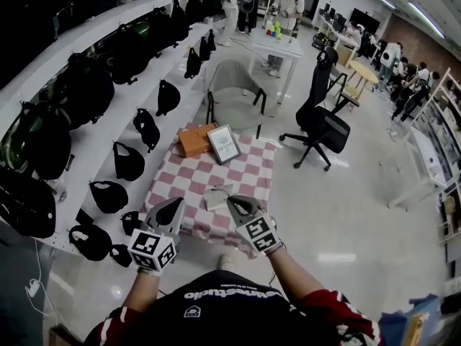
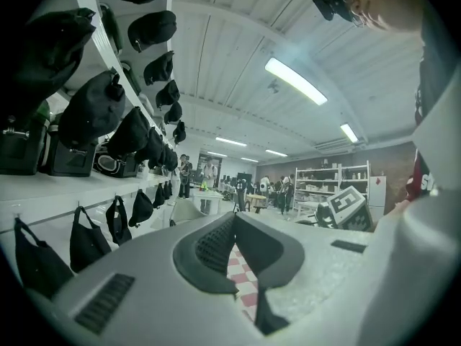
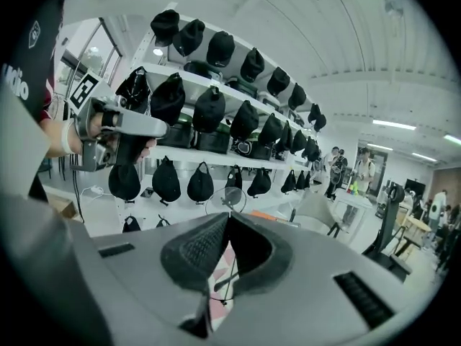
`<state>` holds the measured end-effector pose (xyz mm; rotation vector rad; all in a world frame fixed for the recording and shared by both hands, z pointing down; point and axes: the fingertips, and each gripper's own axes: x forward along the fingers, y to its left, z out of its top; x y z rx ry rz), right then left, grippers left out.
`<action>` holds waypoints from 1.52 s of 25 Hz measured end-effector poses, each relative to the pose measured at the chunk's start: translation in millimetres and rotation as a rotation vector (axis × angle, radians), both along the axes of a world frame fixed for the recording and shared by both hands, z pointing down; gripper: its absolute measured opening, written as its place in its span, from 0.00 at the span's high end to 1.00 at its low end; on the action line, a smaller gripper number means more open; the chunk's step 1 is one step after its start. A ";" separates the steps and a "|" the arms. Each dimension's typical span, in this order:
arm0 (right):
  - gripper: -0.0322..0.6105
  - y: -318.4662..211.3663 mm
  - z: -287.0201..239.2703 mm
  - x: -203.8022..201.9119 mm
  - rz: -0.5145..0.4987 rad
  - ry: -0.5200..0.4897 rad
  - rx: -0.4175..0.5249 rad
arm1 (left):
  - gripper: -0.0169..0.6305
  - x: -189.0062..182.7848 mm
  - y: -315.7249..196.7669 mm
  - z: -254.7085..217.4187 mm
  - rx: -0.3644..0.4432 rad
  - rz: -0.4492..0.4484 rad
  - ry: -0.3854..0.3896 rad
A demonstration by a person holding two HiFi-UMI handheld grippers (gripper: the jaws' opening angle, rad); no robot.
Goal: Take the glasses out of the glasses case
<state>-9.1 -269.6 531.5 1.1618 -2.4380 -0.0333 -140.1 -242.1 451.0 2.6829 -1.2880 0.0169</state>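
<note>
Right claw is clenched on the glasses. A thin wire arm runs down through the gap behind its ribbed black pads, and one round clear lens stands just above the tips. It holds them over the near edge of the table. Left claw hangs just beside it, also over the near edge, with its pad tips pressed together and nothing between them. Both claws have smooth grey shells with dark rubbery pads.

A pink and white checked cloth covers the small square table and drapes over the near edge. A flat, pale grey piece lies on the cloth close under the right claw; I cannot tell whether it is the case. At the far side lie an orange oblong box and, touching it, a grey-rimmed frame with a white face.

Long white shelves run along the left wall, hung and stacked with rounded black bags. The floor is pale and glossy.

Beyond the table stands a curved grey chair, with a black wheeled office chair to its right. Farther off is a second table, white, with small bright things on it. People stand near it. Strip lights line the ribbed white ceiling.
</note>
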 end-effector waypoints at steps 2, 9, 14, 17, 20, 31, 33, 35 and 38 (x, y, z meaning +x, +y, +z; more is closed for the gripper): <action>0.94 9.1 -8.1 -2.8 0.011 -0.008 0.016 | 0.97 -5.7 7.0 -0.2 0.001 -0.001 0.005; 0.94 36.6 -39.7 1.4 0.071 -0.072 0.047 | 0.97 -23.5 24.7 -7.9 0.010 -0.004 0.025; 0.94 46.6 -60.5 8.4 0.095 -0.094 0.081 | 0.97 -30.6 30.9 -19.6 0.021 -0.020 0.051; 0.94 49.5 -74.8 15.4 0.105 -0.122 0.102 | 0.97 -27.9 34.0 -30.5 0.041 -0.024 0.046; 0.94 51.8 -90.7 24.7 0.110 -0.155 0.126 | 0.97 -22.5 35.3 -41.8 0.065 -0.034 0.047; 0.94 76.1 -146.5 98.4 0.149 -0.252 0.220 | 0.97 23.6 42.3 -70.2 0.106 -0.070 0.070; 0.94 82.4 -154.4 114.9 0.164 -0.266 0.239 | 0.97 35.1 44.6 -72.0 0.109 -0.069 0.070; 0.94 88.5 -162.6 130.2 0.180 -0.284 0.256 | 0.97 45.7 47.1 -73.2 0.108 -0.068 0.066; 0.94 97.7 -174.5 147.4 0.197 -0.308 0.280 | 0.97 60.1 52.0 -77.9 0.115 -0.058 0.062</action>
